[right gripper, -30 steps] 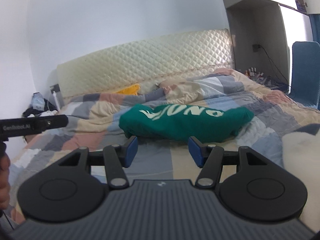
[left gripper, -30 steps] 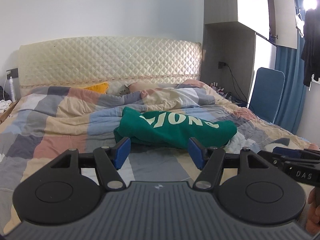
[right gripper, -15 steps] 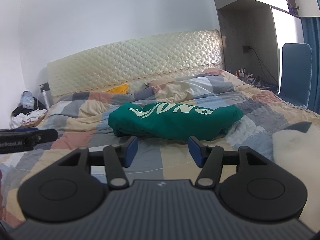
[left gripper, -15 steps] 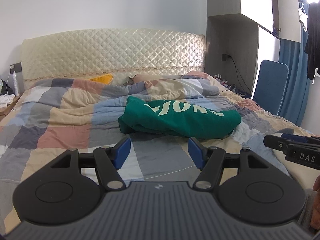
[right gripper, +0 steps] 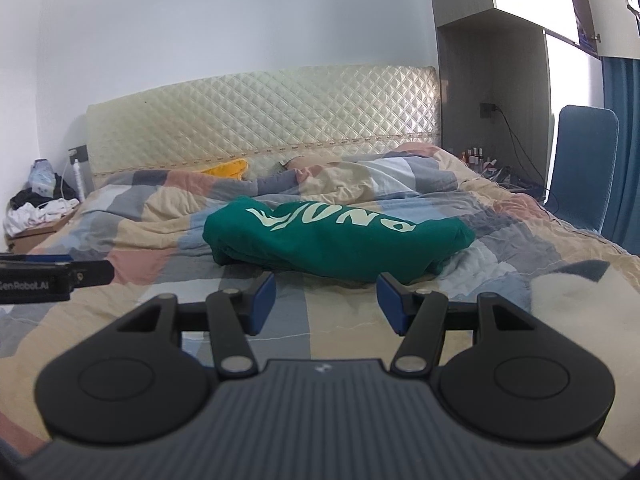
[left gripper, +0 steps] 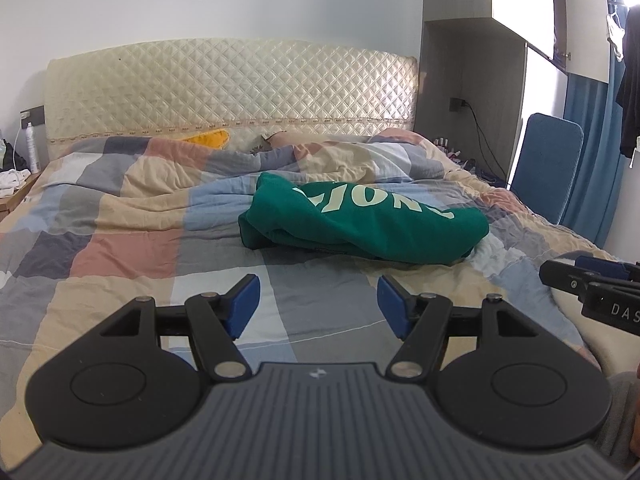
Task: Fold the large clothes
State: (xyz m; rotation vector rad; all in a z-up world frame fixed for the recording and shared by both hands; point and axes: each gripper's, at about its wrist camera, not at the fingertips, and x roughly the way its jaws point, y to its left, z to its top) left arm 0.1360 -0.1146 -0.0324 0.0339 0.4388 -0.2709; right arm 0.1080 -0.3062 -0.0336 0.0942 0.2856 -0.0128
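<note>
Sank a little since the earlier frame, the left gripper, so that more of the patchwork quilt showed below the green sweatshirt and the headboard sat lower in view. Right gripper kept its place. Both sets of jaws stood fairly wide with nothing between them, only bedding behind. Sweatshirt lay bunched and roughly doubled over mid-bed, lettering up, well apart from both grippers. Risk from here, as a judgement: pinching quilt along with the sweatshirt, since soft layers lie pressed together; or catching only one layer of the bundle, leaving it twisted rather than spread
</note>
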